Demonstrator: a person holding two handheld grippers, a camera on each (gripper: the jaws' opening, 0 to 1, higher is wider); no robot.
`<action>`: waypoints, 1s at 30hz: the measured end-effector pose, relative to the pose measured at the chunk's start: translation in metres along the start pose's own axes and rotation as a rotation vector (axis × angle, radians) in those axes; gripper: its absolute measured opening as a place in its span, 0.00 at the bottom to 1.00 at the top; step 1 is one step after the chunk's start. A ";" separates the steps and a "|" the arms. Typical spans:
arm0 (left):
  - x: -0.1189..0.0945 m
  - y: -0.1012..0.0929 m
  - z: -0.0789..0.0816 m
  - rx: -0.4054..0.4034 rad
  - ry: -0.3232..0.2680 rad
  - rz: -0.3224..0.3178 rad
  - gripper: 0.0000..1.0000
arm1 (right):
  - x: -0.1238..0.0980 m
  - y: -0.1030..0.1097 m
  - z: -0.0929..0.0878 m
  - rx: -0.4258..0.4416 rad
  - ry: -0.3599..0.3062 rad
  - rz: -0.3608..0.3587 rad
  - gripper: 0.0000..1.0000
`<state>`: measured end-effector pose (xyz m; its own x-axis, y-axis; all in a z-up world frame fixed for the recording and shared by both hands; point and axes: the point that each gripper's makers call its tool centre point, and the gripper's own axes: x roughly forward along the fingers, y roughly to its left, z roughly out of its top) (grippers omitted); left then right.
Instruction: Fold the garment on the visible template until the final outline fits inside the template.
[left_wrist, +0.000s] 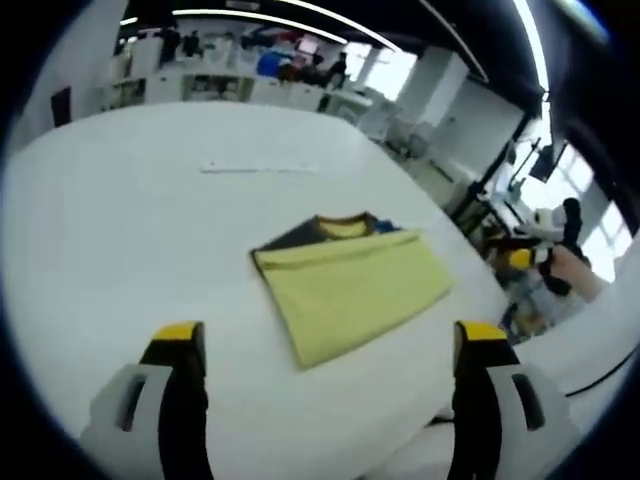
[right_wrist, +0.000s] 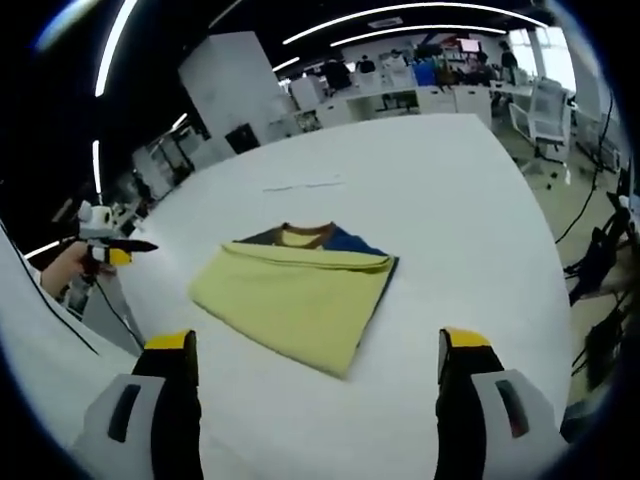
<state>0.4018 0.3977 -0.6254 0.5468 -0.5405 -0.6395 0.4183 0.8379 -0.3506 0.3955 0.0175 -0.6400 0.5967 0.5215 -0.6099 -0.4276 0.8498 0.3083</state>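
Nearly folded: garment lies compact on the white surface

Nearest, the left tool (left_wrist: 325, 345) and right tool (right_wrist: 315, 350) hang spread and empty above the broad white surface (left_wrist: 120, 230). Beyond them rests the yellow cloth garment with dark navy collar area (right_wrist: 290, 290), already folded into a flat rectangle. No template outline is discernible, so fit is uncertain. Bare surface surrounds it; edges lie well apart.

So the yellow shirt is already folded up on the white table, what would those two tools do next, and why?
Probably bring the left tool down to the folded shirt's near edge for another fold. Both tools hang open above the table, holding nothing; the right tool hovers likewise. No template outline is discernible, so fit is uncertain.
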 end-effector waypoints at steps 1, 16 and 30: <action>0.002 0.001 0.000 0.005 0.004 0.002 0.99 | 0.002 -0.001 0.000 -0.004 0.005 0.000 0.95; 0.042 0.013 0.012 0.049 0.044 -0.007 0.93 | 0.043 -0.023 0.012 -0.087 0.054 -0.010 0.80; 0.067 0.035 0.013 0.040 0.064 0.005 0.87 | 0.071 -0.043 0.012 -0.122 0.088 -0.031 0.69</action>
<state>0.4622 0.3899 -0.6720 0.5022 -0.5289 -0.6842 0.4448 0.8365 -0.3201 0.4647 0.0190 -0.6876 0.5517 0.4815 -0.6810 -0.4923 0.8471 0.2001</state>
